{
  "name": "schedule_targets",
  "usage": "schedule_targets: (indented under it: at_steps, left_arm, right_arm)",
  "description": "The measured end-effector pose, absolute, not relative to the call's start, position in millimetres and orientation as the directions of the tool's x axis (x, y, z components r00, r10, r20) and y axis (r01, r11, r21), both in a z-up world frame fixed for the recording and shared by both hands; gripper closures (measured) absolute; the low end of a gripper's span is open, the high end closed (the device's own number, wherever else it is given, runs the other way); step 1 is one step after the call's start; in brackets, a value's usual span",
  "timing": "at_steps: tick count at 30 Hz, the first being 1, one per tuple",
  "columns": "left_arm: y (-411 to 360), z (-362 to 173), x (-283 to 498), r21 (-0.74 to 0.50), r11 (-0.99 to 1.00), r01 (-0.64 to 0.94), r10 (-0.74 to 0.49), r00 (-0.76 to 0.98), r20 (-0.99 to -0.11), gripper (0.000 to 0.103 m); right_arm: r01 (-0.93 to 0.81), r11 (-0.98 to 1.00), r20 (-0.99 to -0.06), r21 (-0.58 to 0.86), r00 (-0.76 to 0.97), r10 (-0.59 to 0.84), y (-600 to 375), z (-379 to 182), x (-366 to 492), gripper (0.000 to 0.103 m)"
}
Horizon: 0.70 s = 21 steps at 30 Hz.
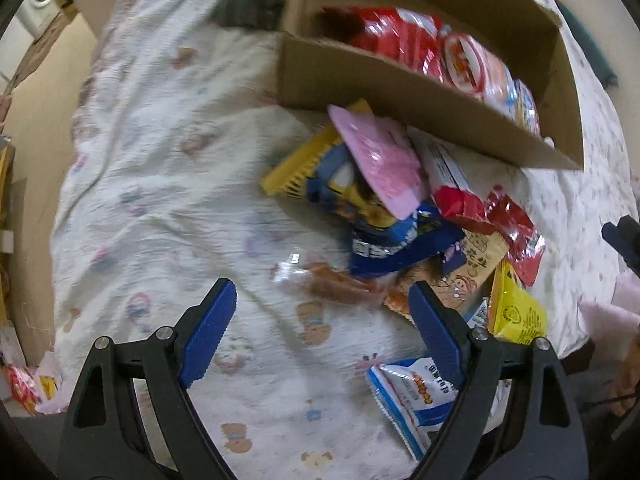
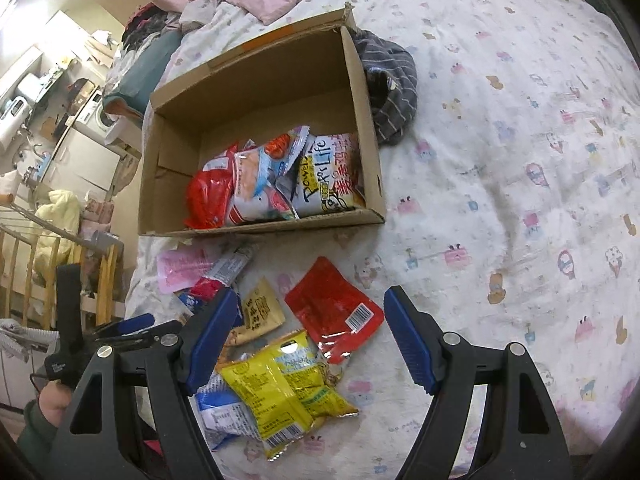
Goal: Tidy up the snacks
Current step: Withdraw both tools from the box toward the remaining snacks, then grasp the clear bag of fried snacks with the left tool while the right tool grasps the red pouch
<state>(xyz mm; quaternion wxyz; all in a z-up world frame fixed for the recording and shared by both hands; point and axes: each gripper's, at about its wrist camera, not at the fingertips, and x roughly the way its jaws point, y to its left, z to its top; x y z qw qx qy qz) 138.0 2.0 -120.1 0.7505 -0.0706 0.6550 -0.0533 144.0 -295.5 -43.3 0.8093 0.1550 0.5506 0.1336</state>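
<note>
An open cardboard box (image 2: 368, 128) sits on the bed and holds several snack packets (image 2: 276, 178); it also shows in the left wrist view (image 1: 400, 96). A loose pile of packets lies in front of it: a red pouch (image 2: 334, 312), a yellow bag (image 2: 280, 392), a tan packet (image 2: 262, 314), a pink packet (image 1: 380, 160) and a blue bag (image 1: 392, 236). My left gripper (image 1: 320, 304) is open and empty above the sheet, beside a clear-wrapped snack (image 1: 332, 280). My right gripper (image 2: 308, 320) is open and empty over the red pouch and yellow bag.
A grey striped cloth (image 2: 388, 92) lies against the box's right side. The bed's patterned sheet (image 2: 520, 180) spreads wide to the right. A wooden rail (image 2: 36, 280) and room clutter stand off the bed's left edge. A blue-white packet (image 1: 412, 400) lies near my left gripper.
</note>
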Motion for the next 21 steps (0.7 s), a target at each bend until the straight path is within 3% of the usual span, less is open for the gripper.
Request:
schedule_targets:
  at_steps: [8,12,21]
  left_arm:
    - [-29.7,-144.4,146.5,-0.079,0.993,0.084,-0.086,0.073,-0.994,0.017]
    - [-39.3,-142.7,145.4,-0.047,0.992,0.116,-0.057,0.088,-0.994,0.040]
    - [-32.8,-118.4,128.0,-0.059,0.985,0.164,-0.082,0.135,-0.987,0.045]
  right_arm:
    - [-0.002,0.917,-0.885,0.399,0.262,0.385,-301.6,-73.4,153.2,0.021]
    - [-0.004,0.943,-0.926,0.334,0.187,0.329,-293.8,-99.0,159.3,0.021]
    - [-0.055,0.969,-0.964,0.240,0.108,0.245,-270.9,-135.2,176.6,0.021]
